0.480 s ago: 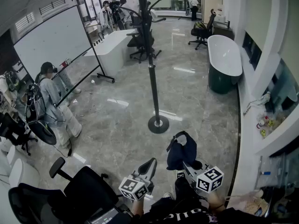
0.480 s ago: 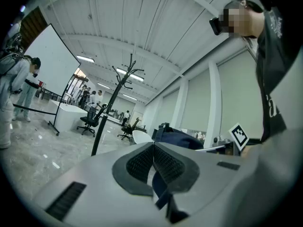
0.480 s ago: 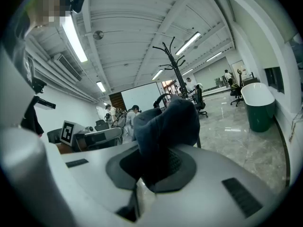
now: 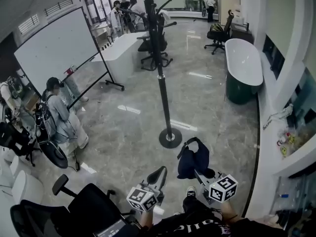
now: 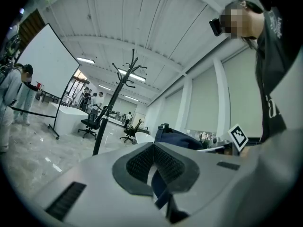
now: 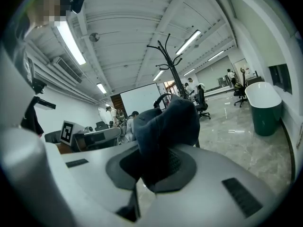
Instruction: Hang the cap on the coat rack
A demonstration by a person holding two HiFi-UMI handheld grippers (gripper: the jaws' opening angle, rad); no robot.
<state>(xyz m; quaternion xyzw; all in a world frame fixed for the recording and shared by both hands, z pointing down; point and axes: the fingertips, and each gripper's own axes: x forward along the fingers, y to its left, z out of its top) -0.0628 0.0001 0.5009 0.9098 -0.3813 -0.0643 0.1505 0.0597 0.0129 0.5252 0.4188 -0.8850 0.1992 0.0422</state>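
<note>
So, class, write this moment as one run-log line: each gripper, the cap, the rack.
left gripper: shut, empty | right gripper: shut on cap | rack: ahead, cap not yet hung

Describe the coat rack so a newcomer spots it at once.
From the big whiteboard on the head view's left, look right across the marble floor. The coat rack stands alone there: a thin black pole on a round base, hooked arms on top, unlike the wheeled office chairs behind it.
</note>
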